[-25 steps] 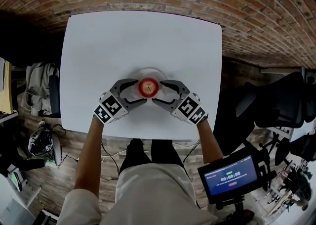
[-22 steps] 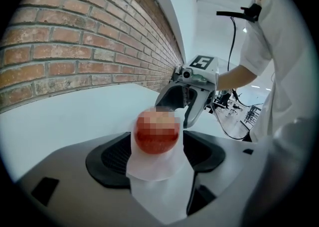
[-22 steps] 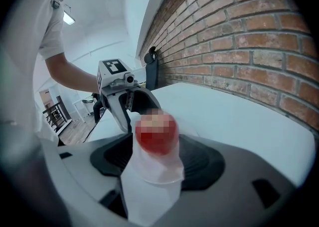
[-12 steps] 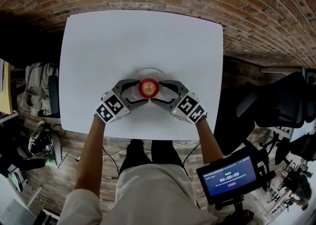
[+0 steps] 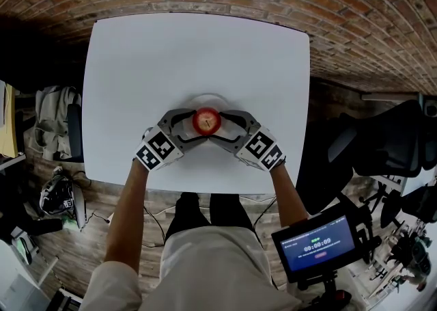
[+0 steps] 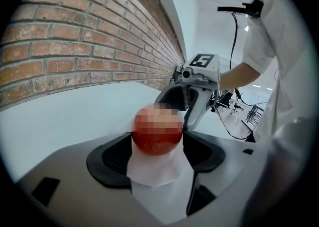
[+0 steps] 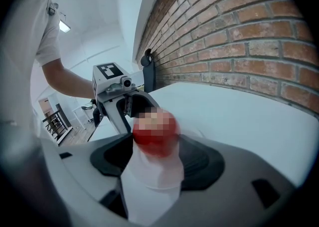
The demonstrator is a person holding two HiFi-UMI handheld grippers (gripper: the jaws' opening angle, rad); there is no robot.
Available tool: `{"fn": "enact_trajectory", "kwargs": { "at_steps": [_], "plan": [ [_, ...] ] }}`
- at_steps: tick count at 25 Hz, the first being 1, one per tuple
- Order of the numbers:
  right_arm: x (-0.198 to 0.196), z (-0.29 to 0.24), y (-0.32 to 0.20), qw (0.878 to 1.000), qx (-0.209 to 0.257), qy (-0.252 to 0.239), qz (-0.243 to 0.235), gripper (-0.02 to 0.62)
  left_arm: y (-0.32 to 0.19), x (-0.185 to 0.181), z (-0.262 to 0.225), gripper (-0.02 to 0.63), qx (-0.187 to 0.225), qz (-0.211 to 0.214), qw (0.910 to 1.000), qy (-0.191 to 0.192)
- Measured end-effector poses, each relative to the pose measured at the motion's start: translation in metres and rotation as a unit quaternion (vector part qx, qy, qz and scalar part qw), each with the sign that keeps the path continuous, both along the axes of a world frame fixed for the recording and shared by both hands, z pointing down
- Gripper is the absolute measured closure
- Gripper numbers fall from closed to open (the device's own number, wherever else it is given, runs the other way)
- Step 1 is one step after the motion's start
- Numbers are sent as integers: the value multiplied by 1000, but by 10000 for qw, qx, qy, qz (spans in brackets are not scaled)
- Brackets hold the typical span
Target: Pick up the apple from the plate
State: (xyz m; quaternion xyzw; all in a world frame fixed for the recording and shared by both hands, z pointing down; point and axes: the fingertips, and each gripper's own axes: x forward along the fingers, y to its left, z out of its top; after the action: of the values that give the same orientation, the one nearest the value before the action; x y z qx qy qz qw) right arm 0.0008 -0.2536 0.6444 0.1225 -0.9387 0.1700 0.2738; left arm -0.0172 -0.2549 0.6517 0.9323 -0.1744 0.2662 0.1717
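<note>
Apple [image 5: 206, 120]: on the plate [image 5: 205, 98], on the tabletop [image 5: 136, 63].
Your left claw [image 6: 157, 143]: released, jaws spread round the apple.
Your right claw [image 7: 154, 146]: released likewise, facing your left.

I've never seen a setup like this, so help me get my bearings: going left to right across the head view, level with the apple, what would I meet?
Grey clothing → left hand-held gripper → apple → right hand-held gripper → black office chair.
</note>
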Motion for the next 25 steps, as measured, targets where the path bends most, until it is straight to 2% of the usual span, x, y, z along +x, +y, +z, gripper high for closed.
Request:
{"fn": "enact_trajectory", "kwargs": {
  "at_steps": [13, 25],
  "plan": [
    [1, -1, 1, 9999, -90, -29, 133, 324, 1, 0, -2, 291, -28, 29, 10000, 18],
    [4, -29, 7, 9996, 26, -159, 222, 324, 7, 2, -28, 291, 96, 45, 9997, 197]
  ]
}}
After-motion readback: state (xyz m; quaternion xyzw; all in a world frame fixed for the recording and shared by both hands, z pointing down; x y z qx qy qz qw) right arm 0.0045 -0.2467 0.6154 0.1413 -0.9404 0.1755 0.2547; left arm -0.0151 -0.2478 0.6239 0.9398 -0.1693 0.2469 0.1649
